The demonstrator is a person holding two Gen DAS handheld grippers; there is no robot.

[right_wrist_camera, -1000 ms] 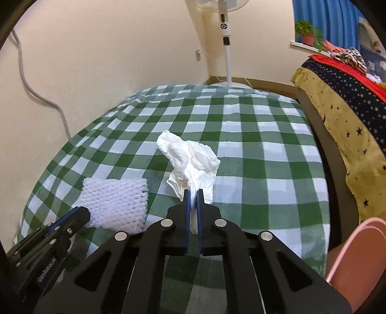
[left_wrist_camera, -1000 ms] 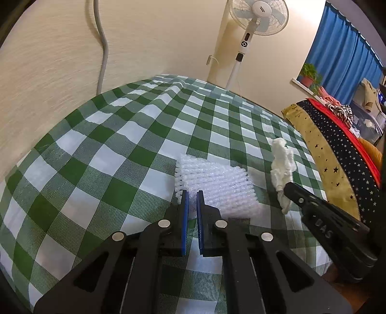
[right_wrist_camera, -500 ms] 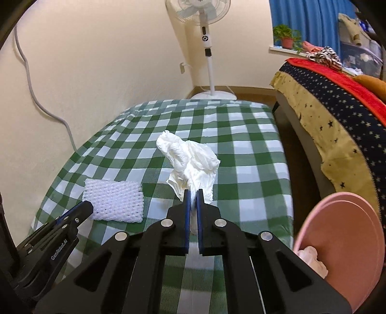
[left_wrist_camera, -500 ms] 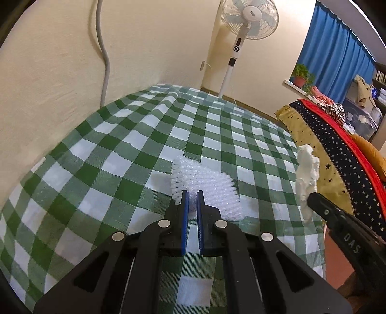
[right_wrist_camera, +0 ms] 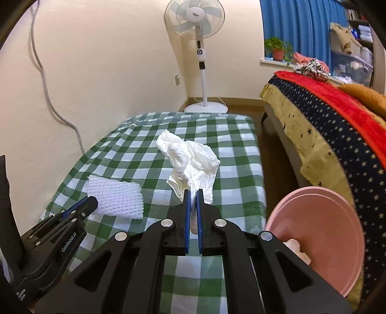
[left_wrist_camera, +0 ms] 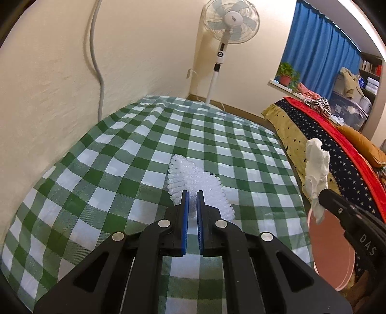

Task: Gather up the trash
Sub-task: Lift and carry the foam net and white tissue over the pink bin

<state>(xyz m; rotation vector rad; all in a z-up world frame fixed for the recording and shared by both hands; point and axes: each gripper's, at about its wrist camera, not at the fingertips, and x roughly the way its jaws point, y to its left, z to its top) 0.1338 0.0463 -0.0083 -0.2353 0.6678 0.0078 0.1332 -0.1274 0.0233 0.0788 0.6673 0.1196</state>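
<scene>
Step in hand: you are carrying two pieces of trash off the table (right_wrist_camera: 241, 135) toward the pink bin (right_wrist_camera: 320, 231), which stands low beside the table's right edge and already has something pale inside.

Left tongs (left_wrist_camera: 190, 195): clenched on the near edge of the white foam netting (left_wrist_camera: 193, 178); the pads pinch it.

Right tongs (right_wrist_camera: 192, 194): clenched on the lower tail of the crumpled white tissue (right_wrist_camera: 190, 157).

Where the netting is: at the tip of your left tongs, over the green checked cloth (left_wrist_camera: 120, 169); I judge it lifted, though whether its far edge touches the cloth I cannot tell.

Where the tissue is: clear of the table, standing up from your right tongs, near the bin but not yet over its mouth.

Netting, long axis: in the right wrist view it lies as a flat rectangle, long side running left to right across the table. From the left wrist view it fans away from the pads, far end pointing toward the fan (left_wrist_camera: 231, 21).

Tissue, long axis: roughly upright, bulk above the pads, thin tail down between them.

Doing it well: bring the tissue fully over the bin's opening before you loosen your grip; it is light and will likely drift. Keep both grips firm while travelling. Drop the netting second, tilting it long edge down so that it slides in rather than bridging the rim.

Risk: the springy netting may slip from so narrow a pinch.
</scene>
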